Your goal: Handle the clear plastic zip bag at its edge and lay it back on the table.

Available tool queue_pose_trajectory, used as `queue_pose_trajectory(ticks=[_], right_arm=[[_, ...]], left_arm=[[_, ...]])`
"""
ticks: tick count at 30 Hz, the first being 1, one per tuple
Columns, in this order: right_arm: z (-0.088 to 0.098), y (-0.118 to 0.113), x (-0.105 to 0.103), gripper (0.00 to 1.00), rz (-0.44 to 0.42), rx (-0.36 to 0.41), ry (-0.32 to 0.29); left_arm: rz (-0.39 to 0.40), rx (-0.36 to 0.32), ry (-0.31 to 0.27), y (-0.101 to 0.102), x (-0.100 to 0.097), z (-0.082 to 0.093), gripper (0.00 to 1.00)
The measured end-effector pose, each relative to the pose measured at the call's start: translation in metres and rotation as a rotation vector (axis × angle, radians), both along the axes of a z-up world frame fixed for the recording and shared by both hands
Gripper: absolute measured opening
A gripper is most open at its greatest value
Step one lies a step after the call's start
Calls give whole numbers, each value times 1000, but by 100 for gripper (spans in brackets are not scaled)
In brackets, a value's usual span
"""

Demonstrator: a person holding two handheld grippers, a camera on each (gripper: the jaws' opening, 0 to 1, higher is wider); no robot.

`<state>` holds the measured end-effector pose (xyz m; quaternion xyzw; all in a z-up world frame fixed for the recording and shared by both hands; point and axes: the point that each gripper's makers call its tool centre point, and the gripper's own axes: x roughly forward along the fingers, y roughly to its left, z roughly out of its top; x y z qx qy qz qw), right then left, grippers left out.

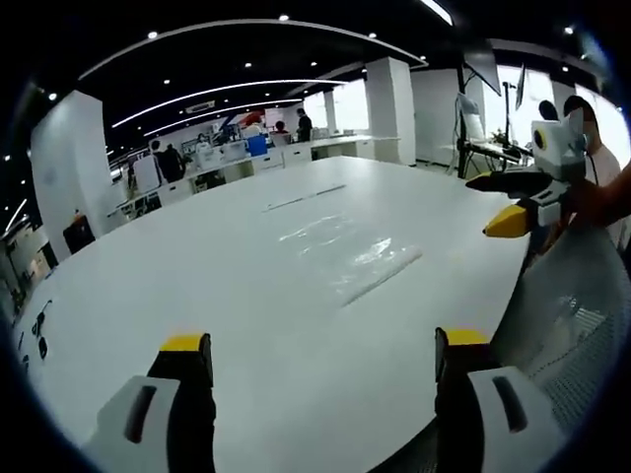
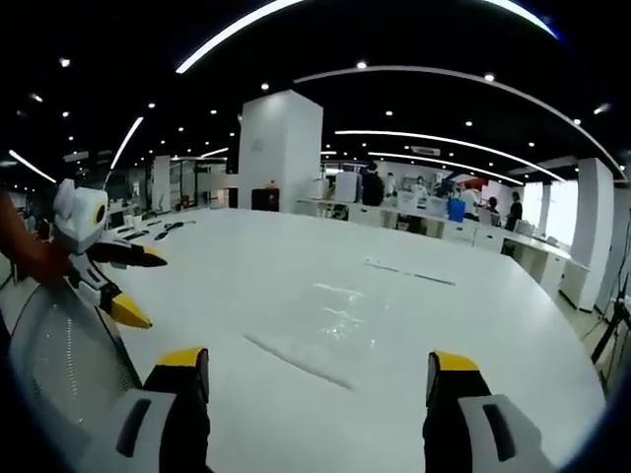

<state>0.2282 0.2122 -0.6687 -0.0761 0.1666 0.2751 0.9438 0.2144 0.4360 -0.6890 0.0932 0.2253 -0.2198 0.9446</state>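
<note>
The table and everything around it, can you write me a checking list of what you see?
Surface: white table, wide and glossy, mostly bare.
Job's things: clear zip bag lying flat on the table, its zip edge toward the grippers; nothing holds it.
Clutter: a thin strip lying farther back on the table.
Grippers: left gripper open, above the near table edge; right gripper open, also short of the bag.
Cables: nothing seen.
Surroundings: open office with white pillars, desks, people standing far off, ceiling light strips; a mesh chair back by the table.
</note>
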Motion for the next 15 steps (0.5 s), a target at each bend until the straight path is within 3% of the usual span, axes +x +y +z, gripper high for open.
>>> queue_pose_trajectory(ticks=[6,15], right_arm=[[-2,1,0,92,-2,-1,14],[-1,3,0,92,0,4,13]], left_arm=[[-8,37,-8,0,0,-1,93],[-12,39,-7,-1,-1,0,92]])
